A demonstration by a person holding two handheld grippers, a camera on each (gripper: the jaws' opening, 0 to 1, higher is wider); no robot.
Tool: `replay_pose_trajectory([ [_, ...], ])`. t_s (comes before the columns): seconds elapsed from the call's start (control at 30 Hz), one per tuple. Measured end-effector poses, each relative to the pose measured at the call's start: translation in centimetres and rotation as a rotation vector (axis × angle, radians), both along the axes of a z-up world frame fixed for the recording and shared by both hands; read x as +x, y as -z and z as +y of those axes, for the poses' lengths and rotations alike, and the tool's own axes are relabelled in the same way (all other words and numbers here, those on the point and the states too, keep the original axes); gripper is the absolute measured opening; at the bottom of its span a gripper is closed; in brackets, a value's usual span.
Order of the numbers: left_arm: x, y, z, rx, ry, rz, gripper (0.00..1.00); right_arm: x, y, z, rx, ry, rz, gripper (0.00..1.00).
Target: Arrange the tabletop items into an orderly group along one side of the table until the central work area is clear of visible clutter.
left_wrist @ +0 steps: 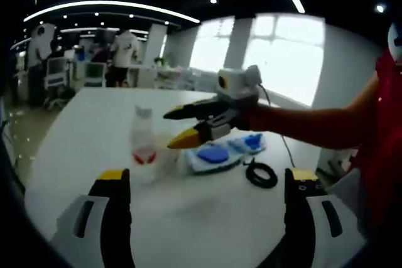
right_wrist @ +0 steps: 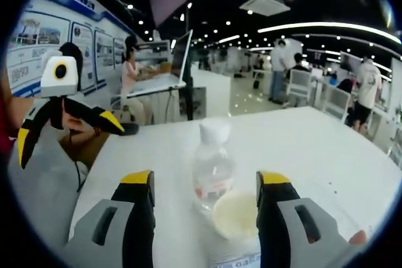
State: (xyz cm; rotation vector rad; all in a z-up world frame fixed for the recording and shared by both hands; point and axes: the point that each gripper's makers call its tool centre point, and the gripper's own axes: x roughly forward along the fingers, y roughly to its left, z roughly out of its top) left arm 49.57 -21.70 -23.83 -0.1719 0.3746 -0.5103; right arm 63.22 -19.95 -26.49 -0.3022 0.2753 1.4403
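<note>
Risk: the tall clear plastic bottle with white cap and red label (right_wrist: 212,171) may topple if a jaw of the right gripper (right_wrist: 204,183) strikes it off-centre. Both jaws stand wide apart, holding nothing; the bottle stands between them, beside a pale round lid (right_wrist: 235,213). The left gripper (left_wrist: 204,180) is spread wide and empty, the bottle ahead near its left jaw, on the white table (left_wrist: 207,224).
</note>
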Motion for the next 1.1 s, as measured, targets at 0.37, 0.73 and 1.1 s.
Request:
replay_pose_trajectory([
  [0.37, 0.1, 0.1, 0.5, -0.010, -0.010, 0.009, 0.97, 1.4, 2.3, 2.4, -0.010, -0.035, 0.006, 0.61],
  [0.73, 0.2, 0.2, 0.7, -0.033, -0.012, 0.013, 0.95, 1.8, 3.5, 3.8, -0.036, -0.078, -0.020, 0.51],
  [1.1, 0.2, 0.4, 0.8, -0.031, -0.006, 0.022, 0.94, 1.5, 3.4, 4.2, -0.020, -0.121, -0.049, 0.40],
])
